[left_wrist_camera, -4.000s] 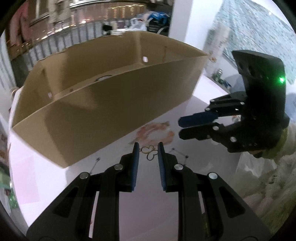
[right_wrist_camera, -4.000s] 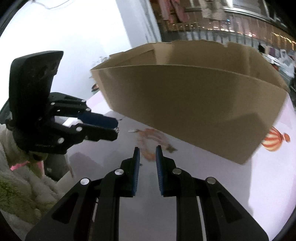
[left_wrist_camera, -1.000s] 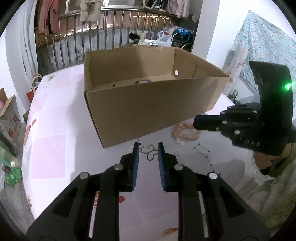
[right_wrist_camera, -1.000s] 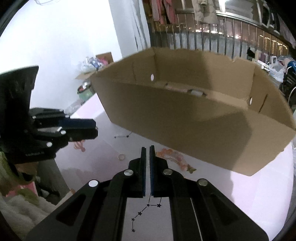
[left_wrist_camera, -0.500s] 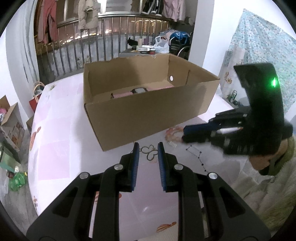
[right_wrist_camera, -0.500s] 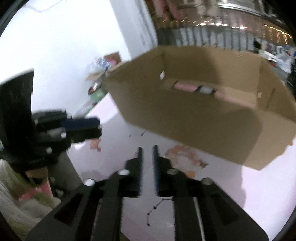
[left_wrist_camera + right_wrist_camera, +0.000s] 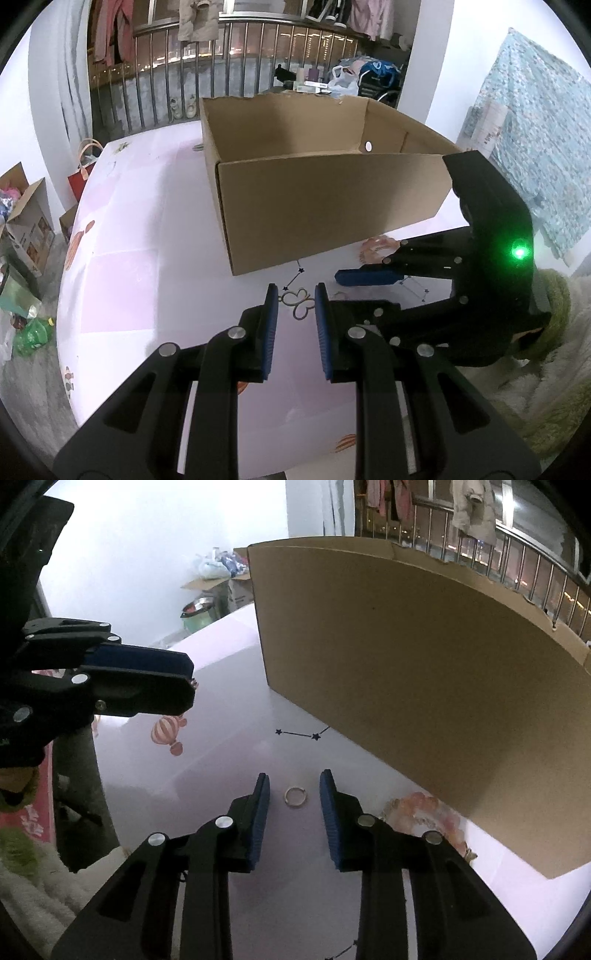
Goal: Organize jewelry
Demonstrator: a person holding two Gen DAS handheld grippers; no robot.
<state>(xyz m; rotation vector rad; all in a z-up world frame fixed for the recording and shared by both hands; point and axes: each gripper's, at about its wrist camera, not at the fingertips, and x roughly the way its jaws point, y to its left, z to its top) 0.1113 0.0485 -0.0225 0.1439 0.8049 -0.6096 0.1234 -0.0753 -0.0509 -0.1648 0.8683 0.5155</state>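
My left gripper (image 7: 293,299) is shut on a gold butterfly-shaped piece of jewelry (image 7: 297,302), held above the pink table. My right gripper (image 7: 294,795) is open and low over the table, with a small gold ring (image 7: 295,796) lying between its fingertips. A pink bead bracelet (image 7: 424,812) lies on the table just right of it, near the box; it also shows in the left wrist view (image 7: 376,248). An open brown cardboard box (image 7: 325,192) stands behind both grippers. The right gripper shows in the left wrist view (image 7: 369,277), the left gripper in the right wrist view (image 7: 186,681).
The table (image 7: 122,266) has a pink cloth with balloon (image 7: 166,734) and star prints. A metal railing (image 7: 221,66) runs behind it. Boxes and bags (image 7: 26,221) sit on the floor at the left. A fluffy sleeve (image 7: 546,369) is at the right.
My right gripper has opened and dropped toward the table, so the gold ring now lies between its fingers. My left gripper keeps holding the butterfly piece; the view has shifted.
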